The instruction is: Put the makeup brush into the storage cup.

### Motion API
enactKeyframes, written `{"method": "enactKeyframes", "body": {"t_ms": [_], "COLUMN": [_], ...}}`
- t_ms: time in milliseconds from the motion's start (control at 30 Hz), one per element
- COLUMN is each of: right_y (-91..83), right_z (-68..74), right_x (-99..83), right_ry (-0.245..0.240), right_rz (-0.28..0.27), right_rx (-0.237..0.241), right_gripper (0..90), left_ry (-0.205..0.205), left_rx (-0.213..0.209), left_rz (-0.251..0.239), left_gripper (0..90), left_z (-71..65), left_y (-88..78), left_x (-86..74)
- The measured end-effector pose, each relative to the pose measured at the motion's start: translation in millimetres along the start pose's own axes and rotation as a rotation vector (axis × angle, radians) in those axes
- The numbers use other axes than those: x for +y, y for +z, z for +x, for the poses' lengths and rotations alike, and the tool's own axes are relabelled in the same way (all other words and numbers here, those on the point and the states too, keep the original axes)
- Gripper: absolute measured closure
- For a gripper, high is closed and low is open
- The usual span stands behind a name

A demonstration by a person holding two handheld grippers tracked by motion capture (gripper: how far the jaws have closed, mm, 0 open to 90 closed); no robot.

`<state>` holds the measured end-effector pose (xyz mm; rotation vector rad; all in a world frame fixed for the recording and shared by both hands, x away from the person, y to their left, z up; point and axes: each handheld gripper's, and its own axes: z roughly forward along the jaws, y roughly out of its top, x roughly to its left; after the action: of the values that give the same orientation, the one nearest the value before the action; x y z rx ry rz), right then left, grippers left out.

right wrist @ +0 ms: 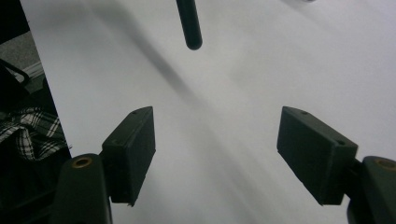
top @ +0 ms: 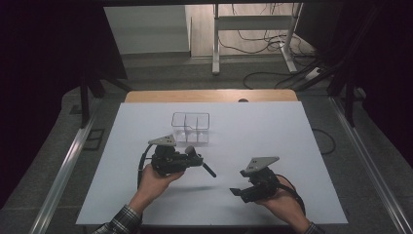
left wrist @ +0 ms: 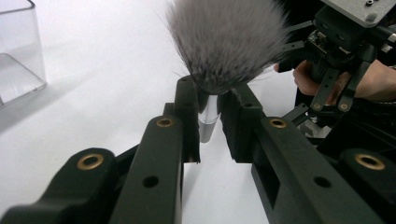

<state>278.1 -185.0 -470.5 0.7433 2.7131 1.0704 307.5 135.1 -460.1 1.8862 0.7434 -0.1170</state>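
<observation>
The left gripper's fingers (left wrist: 187, 116) are clenching the silver ferrule of a fluffy grey-bristled makeup brush with a black handle (left wrist: 226, 42), bristles fanning out just past the pads. In the high view the left gripper (top: 192, 158) is holding this brush above the white worktop (top: 272, 131), its long axis running roughly level, with the handle end pointing away to the person's right and slightly toward them. The right gripper (top: 235, 191) is standing released, its fingers (right wrist: 133, 149) spread wide with nothing between them, hovering over the bare white surface. From its own view the black handle tip hangs ahead of and above the gap, apart from both pads. The right hand is the nearer to that free end. Just beyond the left gripper, a clear plastic divided organiser box (top: 190, 127) is standing on the worktop.
</observation>
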Motion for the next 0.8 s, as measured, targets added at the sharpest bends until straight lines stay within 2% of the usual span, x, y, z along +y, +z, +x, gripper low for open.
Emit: {"method": "enactKeyframes", "body": {"t_ms": [267, 467, 800], "right_y": [-4.5, -7.9, -14.3], "right_z": [-4.0, -6.1, -12.2], "right_x": [-6.4, -11.6, -23.2], "right_ry": [0.012, 0.013, 0.046], "right_rz": [0.002, 0.009, 0.026], "right_rx": [-0.012, -0.038, -0.055], "right_gripper": [24.5, 22.2, 16.2], "left_ry": [0.008, 0.024, 0.033], "left_rx": [0.024, 0.058, 0.093], "left_rz": [0.006, 0.016, 0.007], "left_gripper": [77.1, 77.1, 77.1], "left_z": [5.1, 8.0, 12.6], "left_y": [-2.7, -3.0, -6.4], "left_x": [5.7, 9.7, 16.0]}}
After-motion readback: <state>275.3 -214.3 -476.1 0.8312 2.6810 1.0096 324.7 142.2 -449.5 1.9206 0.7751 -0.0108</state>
